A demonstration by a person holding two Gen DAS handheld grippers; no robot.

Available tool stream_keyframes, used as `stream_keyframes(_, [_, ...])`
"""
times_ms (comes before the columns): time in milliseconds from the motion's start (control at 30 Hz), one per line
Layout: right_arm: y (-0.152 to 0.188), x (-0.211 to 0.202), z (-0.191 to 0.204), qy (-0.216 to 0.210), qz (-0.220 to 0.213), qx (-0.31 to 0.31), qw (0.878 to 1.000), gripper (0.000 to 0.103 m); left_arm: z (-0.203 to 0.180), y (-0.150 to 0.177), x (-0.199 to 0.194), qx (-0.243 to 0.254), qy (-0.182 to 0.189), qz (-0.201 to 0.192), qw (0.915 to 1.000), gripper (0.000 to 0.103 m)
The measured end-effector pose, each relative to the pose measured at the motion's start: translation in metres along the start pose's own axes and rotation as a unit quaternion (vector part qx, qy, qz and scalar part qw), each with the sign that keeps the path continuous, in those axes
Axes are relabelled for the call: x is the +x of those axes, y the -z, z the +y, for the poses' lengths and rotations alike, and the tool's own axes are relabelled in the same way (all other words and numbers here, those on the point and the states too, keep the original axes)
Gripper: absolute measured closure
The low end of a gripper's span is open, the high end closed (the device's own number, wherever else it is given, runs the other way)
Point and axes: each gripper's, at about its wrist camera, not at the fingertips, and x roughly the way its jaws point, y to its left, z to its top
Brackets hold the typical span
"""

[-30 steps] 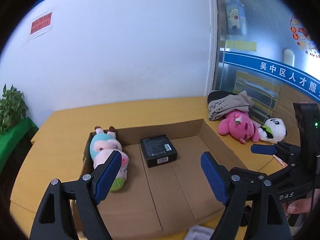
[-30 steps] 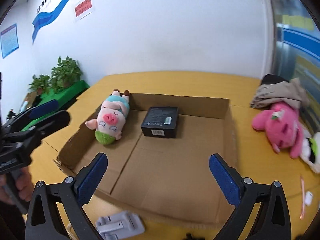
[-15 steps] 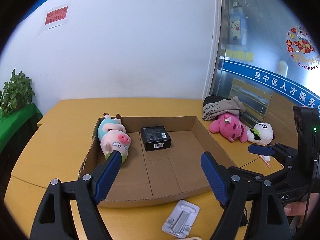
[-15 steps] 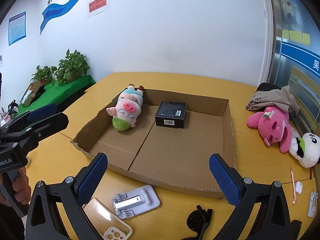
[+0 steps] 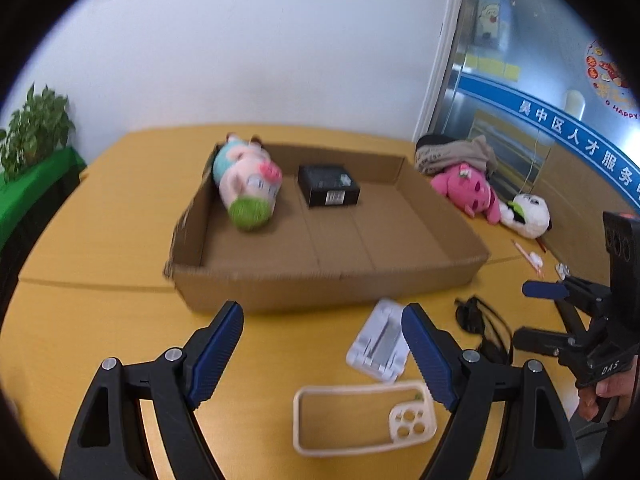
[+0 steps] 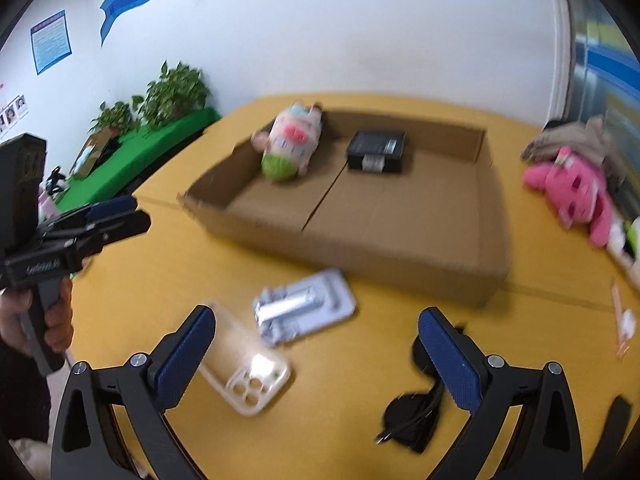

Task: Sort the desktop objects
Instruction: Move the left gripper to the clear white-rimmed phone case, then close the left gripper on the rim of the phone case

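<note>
A shallow cardboard box (image 5: 320,284) (image 6: 360,248) sits on the yellow table and holds a pig plush (image 5: 248,184) (image 6: 292,148) and a black box (image 5: 328,190) (image 6: 376,152). In front of it lie a white phone stand (image 5: 380,340) (image 6: 304,308), a clear phone case (image 5: 360,416) (image 6: 244,368) and black sunglasses (image 5: 480,328) (image 6: 416,416). My left gripper (image 5: 322,356) is open and empty above the table, just behind the case. My right gripper (image 6: 316,364) is open and empty above the case and sunglasses.
A pink plush (image 5: 468,192) (image 6: 576,196), a panda plush (image 5: 528,210) and a folded cloth (image 5: 456,156) lie at the right of the box. A pen and small white items (image 5: 532,258) lie by the right edge. Plants (image 6: 168,96) stand left of the table.
Both grippers have pulled back from over the box toward the table's front. The phone stand, case and sunglasses have come into view. Both stay open.
</note>
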Motion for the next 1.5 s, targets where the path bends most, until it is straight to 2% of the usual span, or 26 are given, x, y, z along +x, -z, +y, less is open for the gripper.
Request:
stream_keyframes(133, [0.038, 0.031, 0.011, -0.034, 0.053, 0.014, 0.998, 0.0, 0.015, 0.027, 0.019, -0.009, 0.007, 0.053, 0.9985, 0.023])
stream_keyframes(233, [0.055, 0.053, 0.023, -0.066, 0.069, 0.018, 0.995, 0.0, 0.02, 0.046, 0.038, -0.015, 0.007, 0.092, 0.9956, 0.024])
stream_keyframes(300, [0.059, 0.066, 0.032, -0.057, 0.077, 0.004, 0.995, 0.001, 0.022, 0.056, 0.051, -0.026, 0.015, 0.11, 0.9935, 0.025])
stream_keyframes(333, [0.059, 0.072, 0.033, -0.05, 0.083, -0.001, 0.995, 0.002, 0.022, 0.06, 0.056, -0.029, 0.02, 0.117, 0.9924, 0.029])
stream_keyframes(467, [0.06, 0.091, 0.039, -0.011, 0.108, -0.027, 0.994, 0.021, 0.019, 0.075, 0.077, -0.032, 0.023, 0.162, 0.986, 0.058])
stream_keyframes(500, [0.061, 0.095, 0.04, -0.007, 0.113, -0.031, 0.993, 0.025, 0.019, 0.078, 0.081, -0.033, 0.02, 0.173, 0.9843, 0.062])
stream_keyframes(600, [0.064, 0.105, 0.042, -0.006, 0.126, -0.03, 0.992, 0.035, 0.017, 0.078, 0.083, -0.025, 0.017, 0.173, 0.9844, 0.064])
stream_keyframes(633, [0.064, 0.106, 0.042, -0.003, 0.124, -0.032, 0.992, 0.035, 0.017, 0.077, 0.084, -0.025, 0.015, 0.174, 0.9842, 0.067])
stream_keyframes(733, [0.063, 0.107, 0.042, 0.001, 0.126, -0.042, 0.991, 0.041, 0.018, 0.078, 0.086, -0.032, 0.013, 0.175, 0.9839, 0.091])
stream_keyframes(767, [0.062, 0.108, 0.041, 0.004, 0.127, -0.045, 0.991, 0.049, 0.019, 0.079, 0.086, -0.037, 0.01, 0.174, 0.9841, 0.096])
stream_keyframes(800, [0.06, 0.108, 0.04, 0.009, 0.129, -0.052, 0.99, 0.059, 0.021, 0.079, 0.086, -0.045, 0.012, 0.172, 0.9841, 0.096])
stream_keyframes(867, [0.06, 0.109, 0.037, 0.006, 0.129, -0.055, 0.99, 0.069, 0.024, 0.08, 0.085, -0.054, 0.016, 0.168, 0.9841, 0.098])
stream_keyframes(1133, [0.058, 0.109, 0.034, -0.002, 0.115, -0.04, 0.993, 0.073, 0.026, 0.082, 0.084, -0.059, 0.01, 0.165, 0.9844, 0.098])
stream_keyframes(1300, [0.054, 0.108, 0.03, -0.002, 0.108, -0.027, 0.994, 0.084, 0.027, 0.082, 0.084, -0.064, 0.013, 0.168, 0.9836, 0.098])
stream_keyframes(1500, [0.055, 0.109, 0.028, -0.004, 0.107, -0.019, 0.994, 0.084, 0.025, 0.081, 0.085, -0.059, 0.01, 0.169, 0.9837, 0.098])
